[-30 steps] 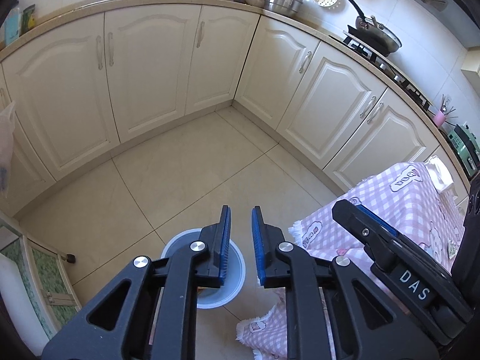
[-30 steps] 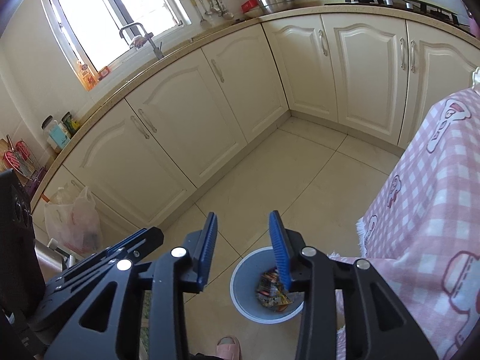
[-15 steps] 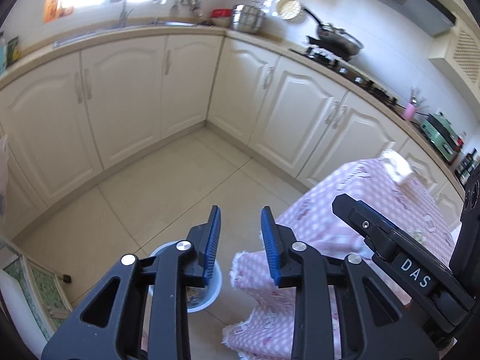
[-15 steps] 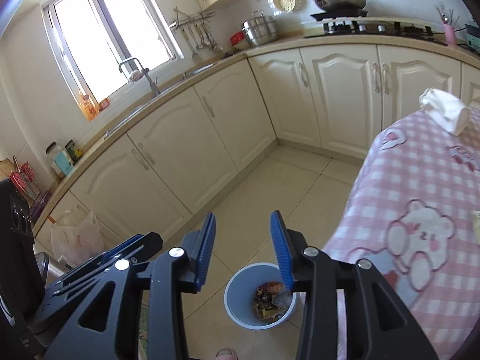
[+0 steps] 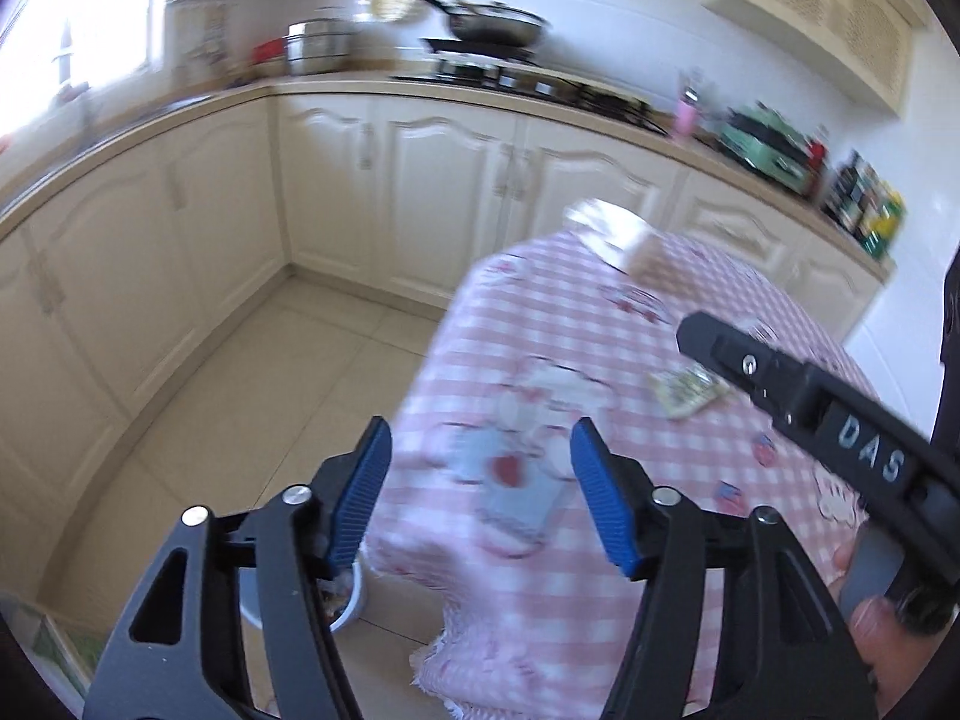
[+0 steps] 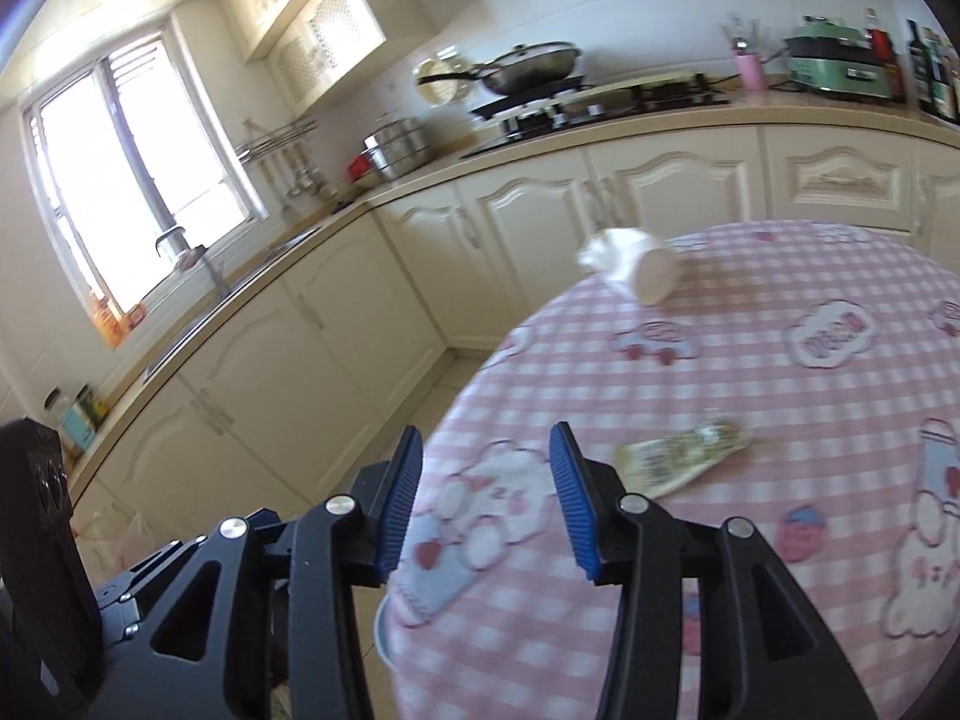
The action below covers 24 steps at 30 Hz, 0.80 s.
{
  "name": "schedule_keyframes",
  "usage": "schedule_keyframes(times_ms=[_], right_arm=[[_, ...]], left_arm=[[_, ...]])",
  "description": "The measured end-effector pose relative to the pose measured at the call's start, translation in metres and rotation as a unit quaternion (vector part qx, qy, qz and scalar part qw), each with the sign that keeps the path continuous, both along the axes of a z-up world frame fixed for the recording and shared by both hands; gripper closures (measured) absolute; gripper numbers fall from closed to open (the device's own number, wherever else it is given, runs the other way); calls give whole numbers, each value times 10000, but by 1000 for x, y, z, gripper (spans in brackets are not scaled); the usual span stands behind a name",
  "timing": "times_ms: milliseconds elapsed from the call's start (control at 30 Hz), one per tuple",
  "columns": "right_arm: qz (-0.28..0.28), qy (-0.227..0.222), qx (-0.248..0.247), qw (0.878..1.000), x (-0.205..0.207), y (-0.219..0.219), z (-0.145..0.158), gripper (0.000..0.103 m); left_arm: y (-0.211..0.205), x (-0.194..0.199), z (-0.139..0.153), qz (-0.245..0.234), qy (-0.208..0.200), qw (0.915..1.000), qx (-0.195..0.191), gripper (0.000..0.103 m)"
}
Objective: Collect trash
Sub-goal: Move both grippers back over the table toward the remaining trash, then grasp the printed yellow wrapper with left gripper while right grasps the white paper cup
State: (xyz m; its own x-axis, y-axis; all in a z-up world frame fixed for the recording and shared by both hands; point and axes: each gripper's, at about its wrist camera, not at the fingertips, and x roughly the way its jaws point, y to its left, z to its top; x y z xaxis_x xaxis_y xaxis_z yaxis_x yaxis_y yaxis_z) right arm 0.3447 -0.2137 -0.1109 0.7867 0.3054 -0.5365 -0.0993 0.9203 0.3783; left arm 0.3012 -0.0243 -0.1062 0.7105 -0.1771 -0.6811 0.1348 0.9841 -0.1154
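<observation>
Bin [image 5: 354, 597] mostly hidden behind left tool [image 5: 480, 495]

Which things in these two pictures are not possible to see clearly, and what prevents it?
- Trash bin: left wrist view, mostly behind the left gripper; contents unreadable.
- Flat wrapper: right wrist view, print smeared by motion blur; in the left view the right gripper's finger partly covers it.
- White cup with crumpled tissue: blurred, its inside not visible.
- Tablecloth: cut off by the right edge.
</observation>
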Motion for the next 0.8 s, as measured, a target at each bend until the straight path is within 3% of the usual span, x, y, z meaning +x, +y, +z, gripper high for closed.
schedule_keyframes(times_ms=[133, 367, 667, 800], right_arm=[[-389, 56, 74, 9992, -4, -46, -6, 58], [-829, 204, 217, 9961, -5, -97, -22, 57], [-1042, 412, 332, 9932, 5, -127, -41, 54], [-1095, 489, 377, 9921, 10, -137, -48, 54]], left_arm=[[-40, 2, -4, -406, 17, 9990, 189, 32], [-88, 12, -12, -872, 101, 9955, 354, 29], [-131, 42, -27, -1120, 238, 9916, 602, 29], [-145, 53, -35, -1238, 202, 9879, 918, 29]])
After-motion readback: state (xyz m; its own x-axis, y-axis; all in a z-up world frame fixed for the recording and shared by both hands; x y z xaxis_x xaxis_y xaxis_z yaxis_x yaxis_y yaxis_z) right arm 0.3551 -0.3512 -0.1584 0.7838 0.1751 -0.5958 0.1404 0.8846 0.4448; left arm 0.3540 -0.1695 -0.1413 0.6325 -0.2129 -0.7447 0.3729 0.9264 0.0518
